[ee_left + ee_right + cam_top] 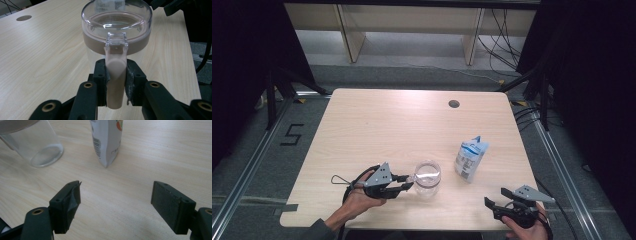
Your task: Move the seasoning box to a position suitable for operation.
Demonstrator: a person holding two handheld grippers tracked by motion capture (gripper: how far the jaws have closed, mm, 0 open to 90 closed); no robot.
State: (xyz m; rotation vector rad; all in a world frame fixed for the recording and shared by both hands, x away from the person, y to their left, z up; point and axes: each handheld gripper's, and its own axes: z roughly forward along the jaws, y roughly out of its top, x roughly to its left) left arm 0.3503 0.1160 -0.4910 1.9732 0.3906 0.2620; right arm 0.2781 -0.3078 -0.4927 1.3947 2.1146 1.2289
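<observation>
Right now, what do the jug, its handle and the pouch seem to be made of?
Jug: clear glossy plastic, probably; the table shows through.
Handle, clamped in the left gripper: matte beige plastic, opaque.
Pouch: thin printed film, likely plastic; creased, with a barcode.

Left tongs (115, 82) clamped tight, low and forward — right tongs (116, 205) spread wide, hand (527, 231) near the body.

A light wooden table (377, 125) with rounded corners has 1 round dark cable hole (454, 104) near its far edge, right of centre. Directly on it stand 2 things: a clear plastic jar (428, 178) near the near edge, about mid-width, and a white-and-blue pouch (471, 158) upright, just beside it toward the right edge.
</observation>
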